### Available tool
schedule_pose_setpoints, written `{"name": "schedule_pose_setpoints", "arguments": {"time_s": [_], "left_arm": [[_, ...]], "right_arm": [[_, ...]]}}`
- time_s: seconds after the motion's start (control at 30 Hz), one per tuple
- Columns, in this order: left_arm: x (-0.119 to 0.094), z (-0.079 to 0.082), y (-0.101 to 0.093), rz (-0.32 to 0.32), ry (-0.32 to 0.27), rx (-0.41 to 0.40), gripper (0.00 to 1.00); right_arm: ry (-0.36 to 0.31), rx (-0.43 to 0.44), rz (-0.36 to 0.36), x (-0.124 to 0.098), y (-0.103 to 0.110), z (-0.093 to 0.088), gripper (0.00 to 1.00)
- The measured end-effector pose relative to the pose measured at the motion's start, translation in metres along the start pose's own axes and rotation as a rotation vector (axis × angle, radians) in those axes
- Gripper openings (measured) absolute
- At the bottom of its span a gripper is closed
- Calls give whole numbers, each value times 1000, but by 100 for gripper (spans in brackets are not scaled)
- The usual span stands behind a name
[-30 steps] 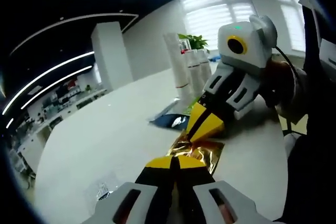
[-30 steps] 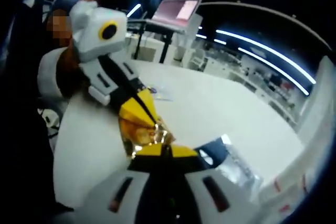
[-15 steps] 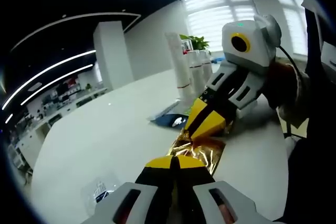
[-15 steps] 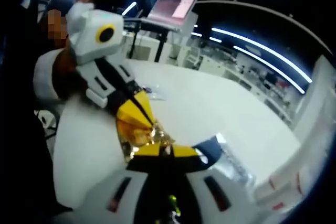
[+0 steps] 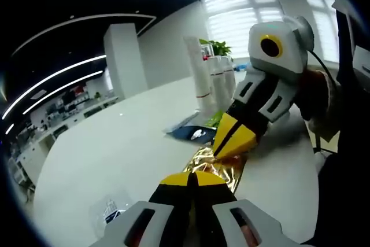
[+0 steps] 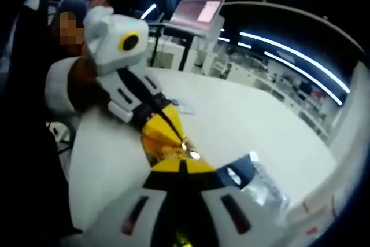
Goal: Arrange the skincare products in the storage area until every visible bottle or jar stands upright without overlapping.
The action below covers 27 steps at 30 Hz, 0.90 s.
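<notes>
A crinkled gold foil sachet (image 5: 218, 169) lay stretched between the two claws, low over a white table (image 5: 115, 160). The left gripper (image 5: 193, 179) had its yellow-tipped jaws closed together on the near end of the foil. The right gripper (image 5: 234, 143) came in from ahead and to the right of it, its jaws pinched shut on the far end. From the right gripper view, the right gripper (image 6: 180, 166) held the same gold foil sachet (image 6: 173, 150) just ahead of its tips, with the left gripper (image 6: 162, 131) clamped on the opposite end.

Beyond the right gripper, several tall white tubes (image 5: 211, 79) with red bands stood upright in a close row. A dark blue packet (image 5: 191, 133) lay flat on the table just ahead of the foil, between it and the tubes. A small clear packet (image 5: 110, 211) lay flat to the left of the left gripper.

Judging from this, the tubes looked settled, while the sachet was in hand and the flat packets remained to be dealt with, so the arranging seemed only partly done.
</notes>
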<state>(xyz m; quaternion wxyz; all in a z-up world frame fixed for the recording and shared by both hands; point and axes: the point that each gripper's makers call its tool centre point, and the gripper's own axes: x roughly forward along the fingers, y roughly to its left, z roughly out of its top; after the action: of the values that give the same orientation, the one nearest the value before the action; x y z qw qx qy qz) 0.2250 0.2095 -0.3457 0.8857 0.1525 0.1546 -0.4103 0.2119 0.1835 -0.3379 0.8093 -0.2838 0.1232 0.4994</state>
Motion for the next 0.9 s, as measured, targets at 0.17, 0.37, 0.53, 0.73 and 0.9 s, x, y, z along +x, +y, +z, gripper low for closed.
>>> {"name": "schedule_pose_setpoints", "arguments": {"time_s": [0.17, 0.37, 0.53, 0.73, 0.9], "left_arm": [[-1, 0, -1, -1, -1, -3, 0], [-3, -1, -1, 3, -5, -16, 0], [-5, -2, -2, 2, -5, -13, 0], [-5, -2, -3, 2, 1, -19, 0], [-10, 2, -1, 4, 5, -14, 2]], "right_arm": [[-7, 26, 29, 0, 6, 1, 0], [-12, 43, 35, -1, 11, 2, 0], [-4, 44, 31, -2, 10, 1, 0], [3, 59, 31, -2, 9, 1, 0], [-14, 79, 20, -9, 0, 12, 0]]}}
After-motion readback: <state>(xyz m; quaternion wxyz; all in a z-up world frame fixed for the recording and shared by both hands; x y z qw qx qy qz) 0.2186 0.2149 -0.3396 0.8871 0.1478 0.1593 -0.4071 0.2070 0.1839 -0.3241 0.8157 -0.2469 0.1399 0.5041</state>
